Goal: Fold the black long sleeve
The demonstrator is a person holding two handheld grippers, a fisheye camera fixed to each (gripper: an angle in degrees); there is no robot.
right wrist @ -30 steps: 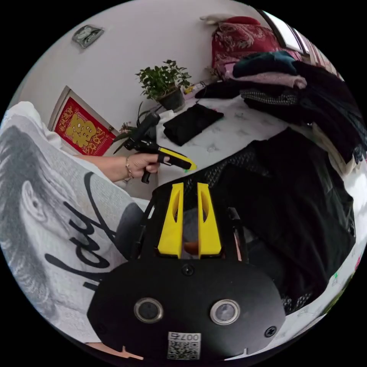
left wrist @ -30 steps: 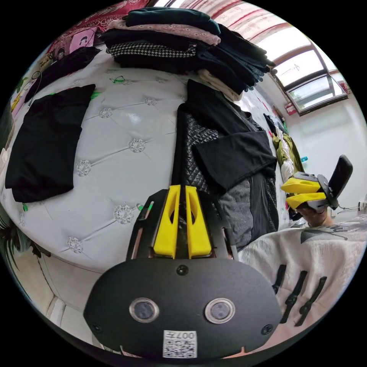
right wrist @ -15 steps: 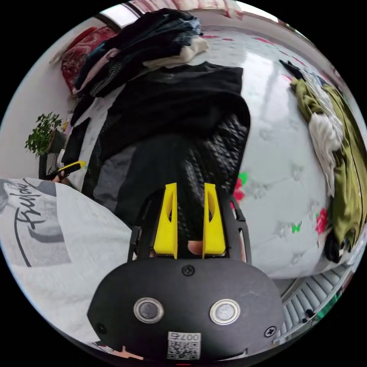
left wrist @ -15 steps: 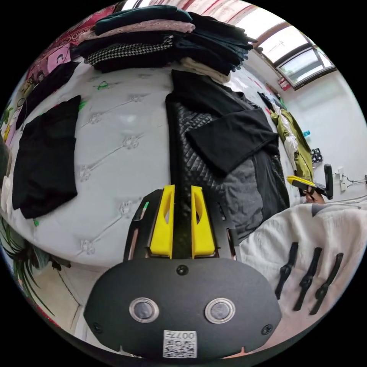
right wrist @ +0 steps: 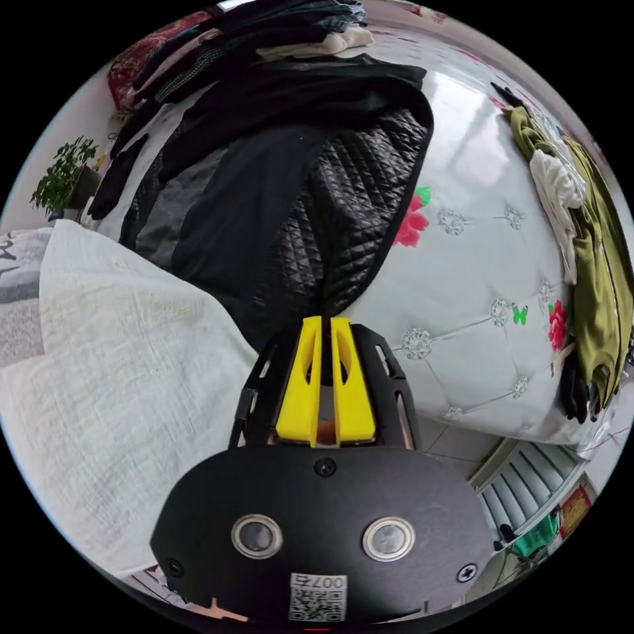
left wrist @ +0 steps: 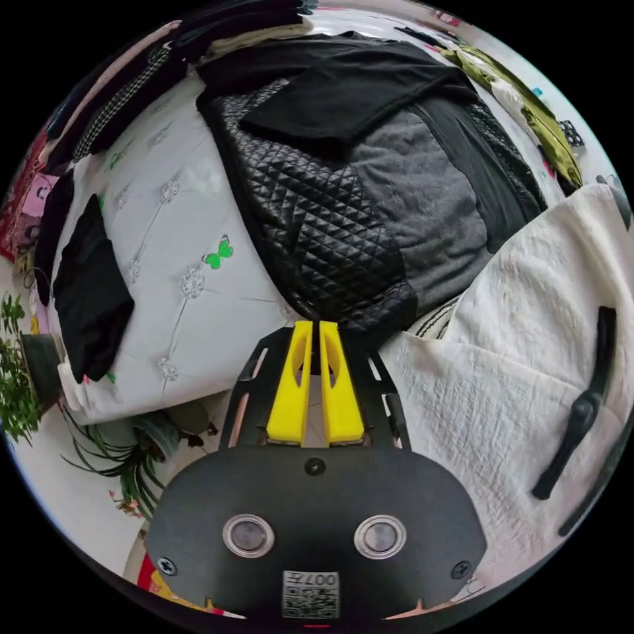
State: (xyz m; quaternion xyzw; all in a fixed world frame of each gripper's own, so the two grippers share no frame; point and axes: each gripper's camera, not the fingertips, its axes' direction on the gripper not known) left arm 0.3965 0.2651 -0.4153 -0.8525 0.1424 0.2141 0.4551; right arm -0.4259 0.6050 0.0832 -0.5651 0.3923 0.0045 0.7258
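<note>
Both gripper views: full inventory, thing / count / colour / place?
quilted garment: 1, black with grey panels, spread on the bed, near hem at both grippers
bed cover: 1, white, tufted, flower and butterfly prints
folded garment: 1, black, far bed edge near the plants
clothes stack: 1 pile, mixed dark and pale, beyond the garment
loose clothes: 1 heap, olive and white, bed edge in right gripper view
potted plants: at least 2, green, beside the bed
person's top: 1, white, close to the cameras
left gripper: yellow jaws, closed at the hem
right gripper: yellow jaws, closed at the hem
</note>
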